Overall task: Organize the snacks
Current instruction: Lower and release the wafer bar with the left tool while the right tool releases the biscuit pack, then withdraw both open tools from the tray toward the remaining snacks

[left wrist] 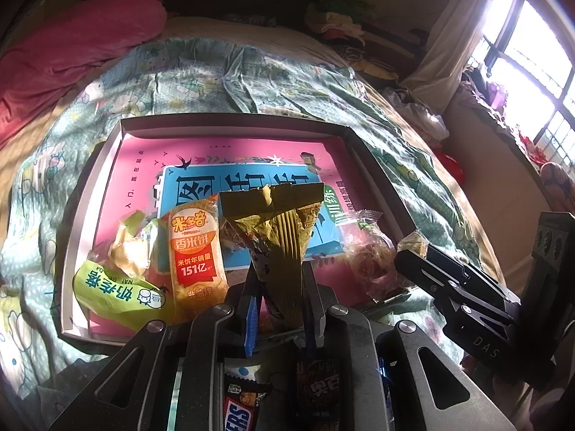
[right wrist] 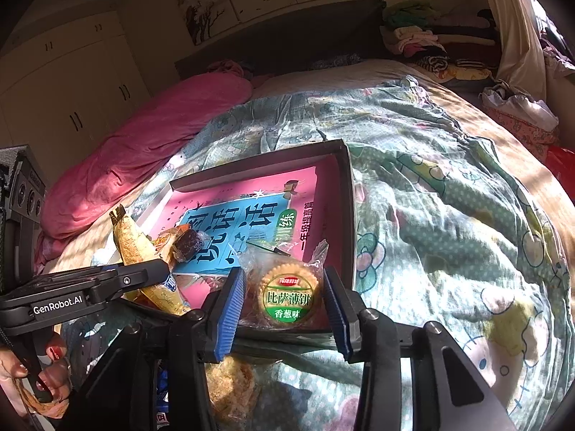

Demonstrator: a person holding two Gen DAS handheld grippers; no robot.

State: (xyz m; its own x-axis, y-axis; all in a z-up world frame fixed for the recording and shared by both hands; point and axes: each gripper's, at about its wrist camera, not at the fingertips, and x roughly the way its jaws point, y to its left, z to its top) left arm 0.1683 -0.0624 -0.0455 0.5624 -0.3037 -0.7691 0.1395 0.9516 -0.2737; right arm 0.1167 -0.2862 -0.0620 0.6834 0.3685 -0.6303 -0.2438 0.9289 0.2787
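A shallow box [left wrist: 233,122] lies on the bed with a pink and blue book [left wrist: 143,186] as its floor. My left gripper [left wrist: 278,282] is shut on the lower end of a gold snack packet [left wrist: 284,230], which stands upright over the box's near edge. The same gripper [right wrist: 158,276] and gold packet [right wrist: 131,240] show at the left of the right wrist view. My right gripper [right wrist: 285,309] stands open, its blue pads [right wrist: 231,309] on either side of a round cracker packet [right wrist: 287,296] resting in the box's [right wrist: 348,215] near right corner.
An orange rice cracker packet [left wrist: 196,248] and a green milk candy packet [left wrist: 115,291] lie in the box's near left part. Loose snacks, a Snickers bar [left wrist: 237,413] among them, lie on the patterned quilt [right wrist: 449,233] below the grippers. A pink blanket [right wrist: 143,143] lies beyond. A hand [right wrist: 46,377] is at lower left.
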